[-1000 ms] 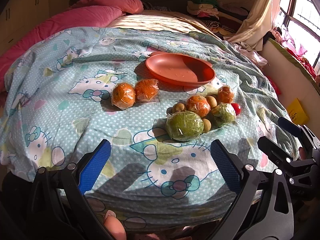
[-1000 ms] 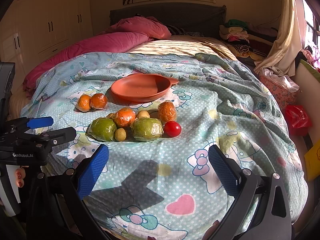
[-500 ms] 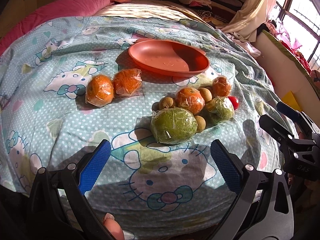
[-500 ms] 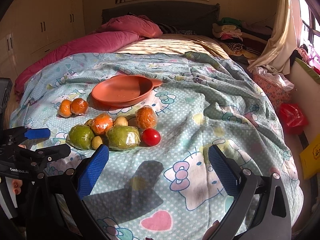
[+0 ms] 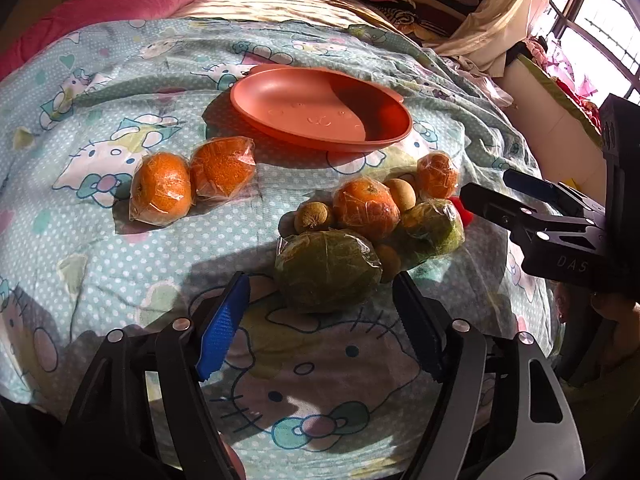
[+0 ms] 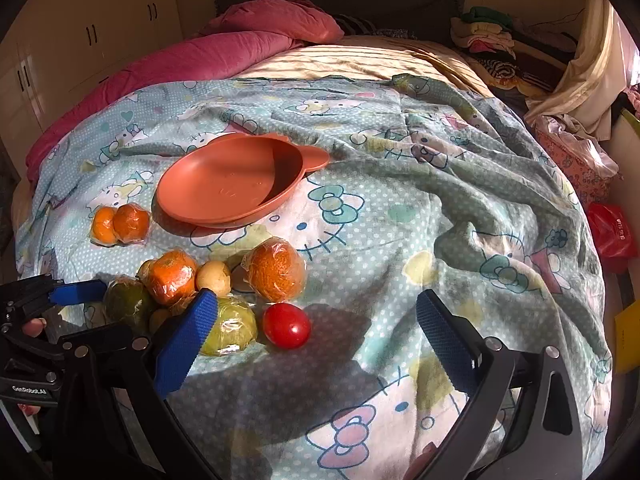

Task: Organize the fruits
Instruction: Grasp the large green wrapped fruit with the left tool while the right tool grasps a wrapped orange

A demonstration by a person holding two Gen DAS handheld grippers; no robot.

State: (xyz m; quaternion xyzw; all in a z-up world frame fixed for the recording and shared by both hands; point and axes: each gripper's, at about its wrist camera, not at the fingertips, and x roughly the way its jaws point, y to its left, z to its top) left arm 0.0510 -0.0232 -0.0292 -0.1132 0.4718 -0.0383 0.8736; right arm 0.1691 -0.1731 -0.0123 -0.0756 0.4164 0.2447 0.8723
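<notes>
Sunlit bedding, a cartoon-print quilt [image 5: 120, 240], fills our left wrist view, where our left gripper [image 5: 320, 312] stands wide open just short of the large green fruit [image 5: 326, 270] wrapped in clear film, with the orange dish [image 5: 320, 114] well beyond it; we judge that fruit fairly heavy, firm and slick in its wrap, best taken across its widest middle. From our right wrist view, our right gripper [image 6: 316, 320] is also spread open and empty, the red tomato [image 6: 286, 325] between its fingers looking smooth and easily bruised, so a light squeeze seems wise.
</notes>
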